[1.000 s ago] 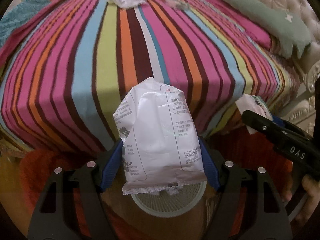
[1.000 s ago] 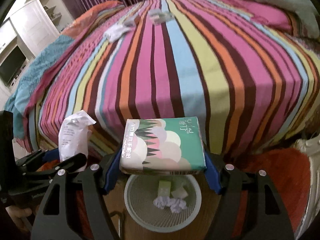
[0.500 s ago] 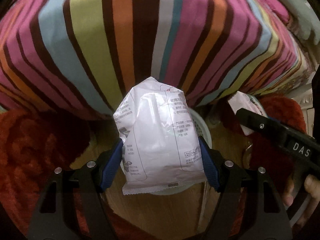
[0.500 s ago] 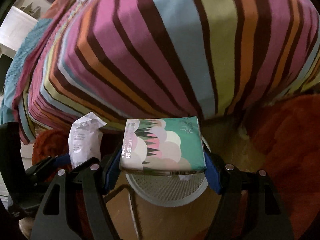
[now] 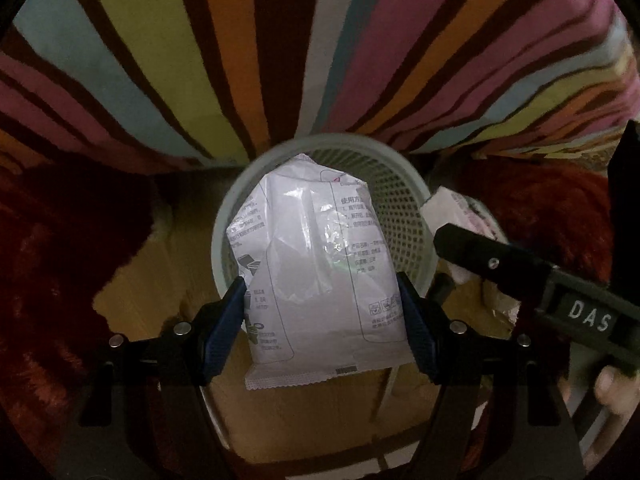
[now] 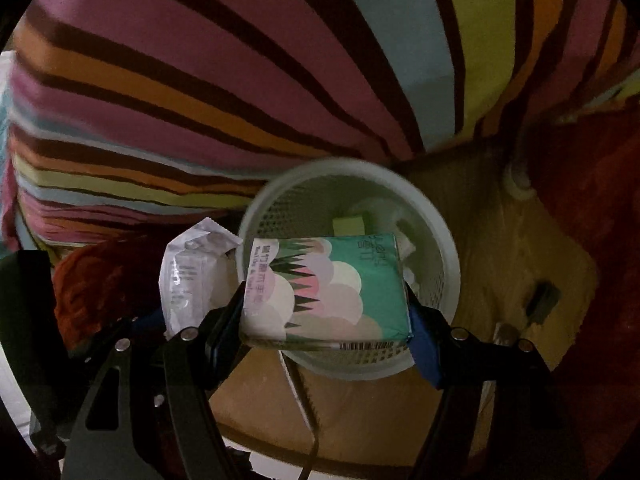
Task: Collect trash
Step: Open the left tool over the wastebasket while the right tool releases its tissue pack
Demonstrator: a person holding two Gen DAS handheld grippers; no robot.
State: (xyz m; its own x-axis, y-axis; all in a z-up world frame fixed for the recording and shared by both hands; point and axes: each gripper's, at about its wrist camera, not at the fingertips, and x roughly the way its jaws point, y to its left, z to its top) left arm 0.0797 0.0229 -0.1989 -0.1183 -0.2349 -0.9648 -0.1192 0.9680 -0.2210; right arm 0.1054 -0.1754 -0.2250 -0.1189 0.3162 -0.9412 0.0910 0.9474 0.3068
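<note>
Looking down from my left hand-held gripper (image 5: 322, 320), I see its blue pads clamped on the two side edges of a white plastic packet (image 5: 316, 276) printed with small grey text. The packet stands upright between the pads, its crimped seam nearest me and its top reaching out over the white mesh wastebasket (image 5: 404, 216), which I take as my landmark. My right hand-held gripper (image 6: 326, 320) is clamped the same way on a flat green tissue pack (image 6: 326, 284) with a pattern of pale rounded clouds and dark zigzag points; a barcode shows along its near edge. This pack lies level between the pads, directly above the near half of the wastebasket's opening. In the right wrist view the white packet sits just left of the wastebasket's rim, almost touching it. In the left wrist view the other gripper's black finger marked DAS crosses just right of the wastebasket, with part of a hand (image 5: 612, 392) below it. Inside the wastebasket, past the tissue pack, I can make out a pale green block (image 6: 348, 224) and some white crumpled scraps, too blurred to name. The wastebasket stands on a wooden floor (image 6: 516, 248), with a red shaggy rug (image 5: 60, 248) on either side. Beyond the wastebasket hangs the striped bedspread (image 5: 280, 40), its draped edge just behind the far rim.
</note>
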